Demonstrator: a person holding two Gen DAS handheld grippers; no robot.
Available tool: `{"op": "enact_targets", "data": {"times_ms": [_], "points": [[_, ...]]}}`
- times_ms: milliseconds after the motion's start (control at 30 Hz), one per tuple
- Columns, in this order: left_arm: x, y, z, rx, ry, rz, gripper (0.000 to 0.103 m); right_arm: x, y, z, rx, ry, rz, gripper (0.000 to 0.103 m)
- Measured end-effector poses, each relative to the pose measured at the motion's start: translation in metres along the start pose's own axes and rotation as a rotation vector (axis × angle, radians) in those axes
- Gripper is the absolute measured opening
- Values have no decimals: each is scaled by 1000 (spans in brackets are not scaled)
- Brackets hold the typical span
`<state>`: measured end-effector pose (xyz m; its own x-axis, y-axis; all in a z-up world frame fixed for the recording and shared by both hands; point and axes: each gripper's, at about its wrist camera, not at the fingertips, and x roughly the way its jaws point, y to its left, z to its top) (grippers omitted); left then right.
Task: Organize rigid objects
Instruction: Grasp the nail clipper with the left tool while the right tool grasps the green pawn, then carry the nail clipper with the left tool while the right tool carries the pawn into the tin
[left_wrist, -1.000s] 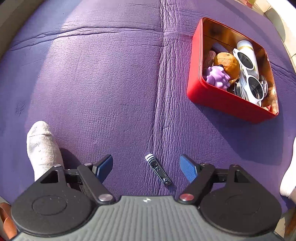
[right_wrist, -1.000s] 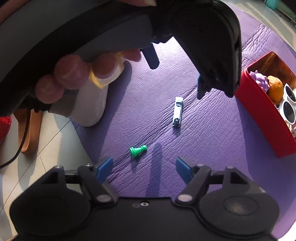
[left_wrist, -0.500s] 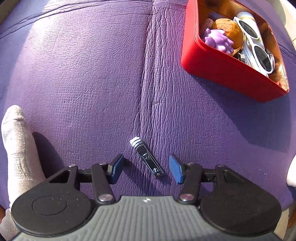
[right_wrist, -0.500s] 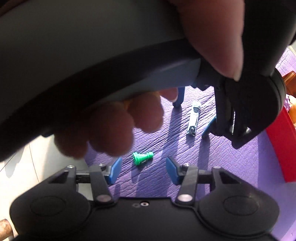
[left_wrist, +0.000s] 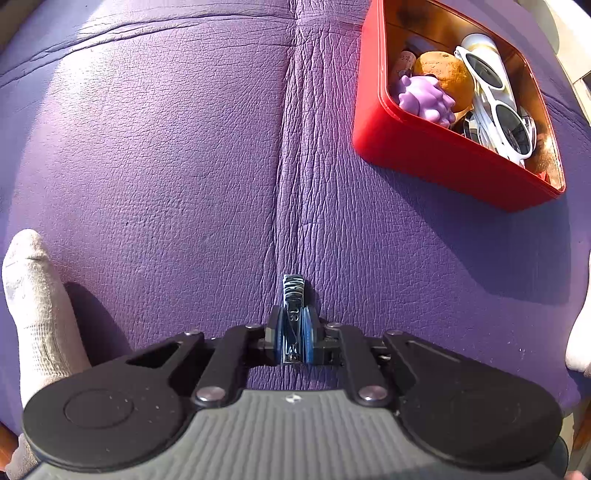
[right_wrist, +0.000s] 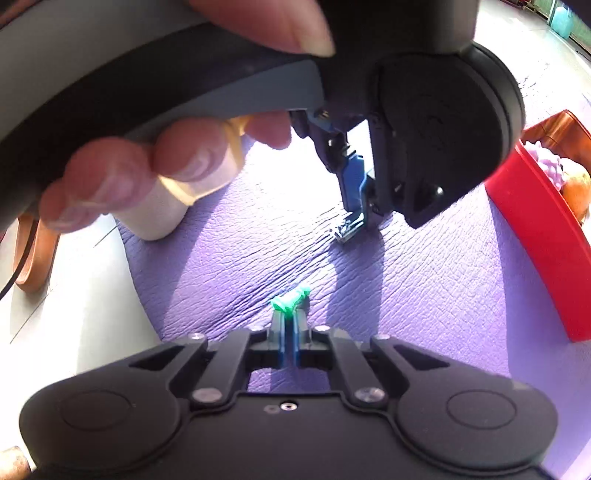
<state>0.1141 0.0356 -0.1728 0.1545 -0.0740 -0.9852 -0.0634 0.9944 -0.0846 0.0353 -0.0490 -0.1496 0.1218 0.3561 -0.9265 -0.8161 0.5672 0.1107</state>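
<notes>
My left gripper is shut on a silver nail clipper that rests on the purple leather cushion; the clipper's ridged end sticks out past the fingertips. The same gripper and clipper show in the right wrist view. My right gripper is shut on a small green chess pawn lying on the cushion. A red tin box stands at the far right with white sunglasses, a purple toy and an orange ball inside.
A foot in a white sock rests on the cushion's left edge. Another white-socked foot is at the right edge. The red box sits to the right in the right wrist view. Pale floor tiles lie left of the cushion.
Both grippers have closed: the left on the nail clipper, the right on the green pawn. Both came down and forward onto their objects.
</notes>
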Motion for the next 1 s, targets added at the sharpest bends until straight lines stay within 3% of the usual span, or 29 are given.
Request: {"op": "enact_targets", "data": {"times_ms": [167,367,733,1000], "points": [[-7,2,9,0,-13,-9,11,-7,-23,-2,57,-22,7,3],[-22,1,26,9,-52,-15,11,-44,-64,-6,155,-68,-37,3],[-90,-34,70,92,-225,-84,11,-136,-150,15,189,-193,-207,3],[-112,-66,114,166,-299,-92,11,-158,-202,15,262,-219,-294,3]]}}
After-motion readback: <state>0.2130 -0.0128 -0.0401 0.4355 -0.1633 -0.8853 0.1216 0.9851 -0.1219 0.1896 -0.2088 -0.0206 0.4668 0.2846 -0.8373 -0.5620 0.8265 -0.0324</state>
